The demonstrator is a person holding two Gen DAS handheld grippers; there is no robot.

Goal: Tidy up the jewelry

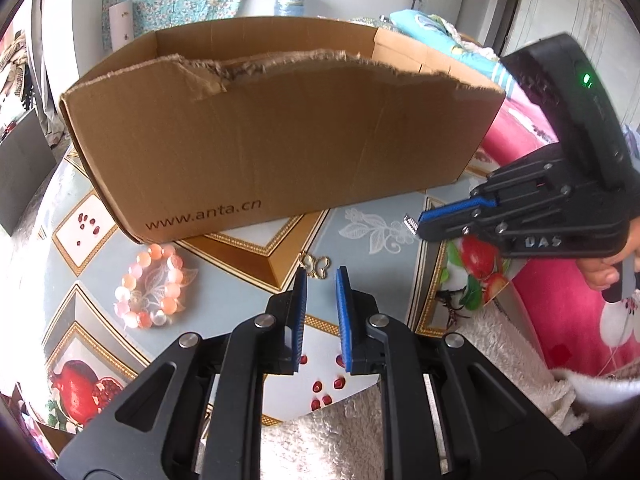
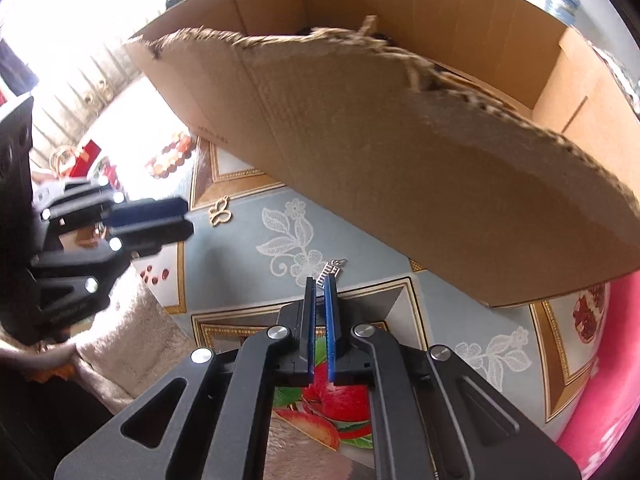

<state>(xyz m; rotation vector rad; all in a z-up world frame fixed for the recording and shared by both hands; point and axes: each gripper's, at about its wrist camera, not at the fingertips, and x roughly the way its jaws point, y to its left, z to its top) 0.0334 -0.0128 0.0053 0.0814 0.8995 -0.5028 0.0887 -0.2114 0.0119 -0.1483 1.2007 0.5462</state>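
My right gripper (image 2: 320,282) is clenched on a small silver ladder-shaped pendant (image 2: 329,270), tip poking past the pads, just above the patterned tablecloth (image 2: 240,248). Left gripper (image 1: 321,276) w/ jaws slightly apart, empty; gold butterfly-shaped charm (image 1: 317,266) lies just ahead, torn brown cardboard box (image 1: 280,140) beyond.

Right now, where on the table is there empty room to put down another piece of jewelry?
A bare patch lies between the bead bracelet and the gold butterfly charm, in front of the cardboard box. It is crowded around the charm, where the left tool hovers, and further right, where the right tool pinches a small silver piece.
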